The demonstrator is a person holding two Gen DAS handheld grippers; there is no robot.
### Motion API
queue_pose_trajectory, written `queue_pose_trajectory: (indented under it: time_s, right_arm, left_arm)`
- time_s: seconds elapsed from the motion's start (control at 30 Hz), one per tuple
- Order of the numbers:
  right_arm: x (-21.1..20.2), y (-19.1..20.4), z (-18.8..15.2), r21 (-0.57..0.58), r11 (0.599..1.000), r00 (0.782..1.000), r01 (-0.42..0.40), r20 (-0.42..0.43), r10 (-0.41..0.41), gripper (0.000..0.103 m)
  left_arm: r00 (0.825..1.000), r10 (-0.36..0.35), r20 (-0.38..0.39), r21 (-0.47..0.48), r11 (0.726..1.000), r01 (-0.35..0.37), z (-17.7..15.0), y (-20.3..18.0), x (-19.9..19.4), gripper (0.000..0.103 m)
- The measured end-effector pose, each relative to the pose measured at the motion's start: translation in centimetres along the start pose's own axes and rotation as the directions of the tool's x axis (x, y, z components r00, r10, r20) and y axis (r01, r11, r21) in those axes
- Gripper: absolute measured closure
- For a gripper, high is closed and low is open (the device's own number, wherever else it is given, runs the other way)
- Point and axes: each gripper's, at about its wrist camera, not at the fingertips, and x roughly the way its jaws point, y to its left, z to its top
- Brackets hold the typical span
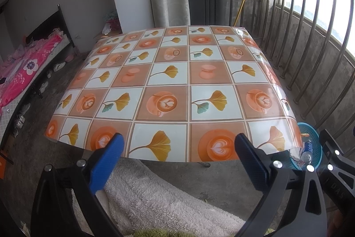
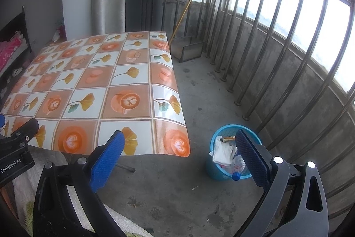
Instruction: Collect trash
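Note:
A blue plastic bin (image 2: 216, 172) stands on the concrete floor right of the table; in it lie crumpled white paper (image 2: 223, 151), a clear bottle with a blue cap (image 2: 236, 176) and a yellow wrapper (image 2: 228, 138). In the left wrist view the bin (image 1: 310, 144) peeks out past the table's near right corner. My left gripper (image 1: 178, 156) is open at the table's near edge, holding nothing. My right gripper (image 2: 178, 158) is open over the floor between table and bin, holding nothing. The table (image 1: 168, 72) wears a glossy cloth with cup and leaf squares; no trash shows on it.
A metal railing (image 2: 277, 54) curves along the right. A dustpan (image 2: 188, 49) with a yellow handle stands beyond the table's far corner. A bed with pink bedding (image 1: 24, 72) and shoes lines the left. A fluffy pale cloth (image 1: 155, 199) lies under my grippers.

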Motion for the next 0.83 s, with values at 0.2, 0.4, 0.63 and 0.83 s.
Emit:
queue_pose_trajectory:
  time_s: [0.2,0.4,0.63,0.83]
  right_arm:
    - [-0.09,0.11,0.01,0.002,1.0,1.0,0.0,0.001,0.0,0.007]
    - [0.02,0.49,0.09,0.004,1.0,1.0,0.0,0.003,0.0,0.007]
    - [-0.02,0.51,0.07,0.005,1.0,1.0,0.0,0.003,0.0,0.007]
    - [-0.01,0.59,0.15,0.007,1.0,1.0,-0.001,0.003,0.001,0.007]
  left_arm:
    - [1.0,0.001,0.0,0.001,1.0,-0.001,-0.01,0.03,0.04,0.005]
    - [1.0,0.0,0.002,0.002,1.0,0.0,0.01,0.07,0.02,0.005]
    - [1.0,0.0,-0.003,0.004,1.0,0.0,0.04,0.04,0.05,0.005]
    - [1.0,0.001,-0.003,0.006,1.0,-0.001,0.05,-0.01,0.02,0.005]
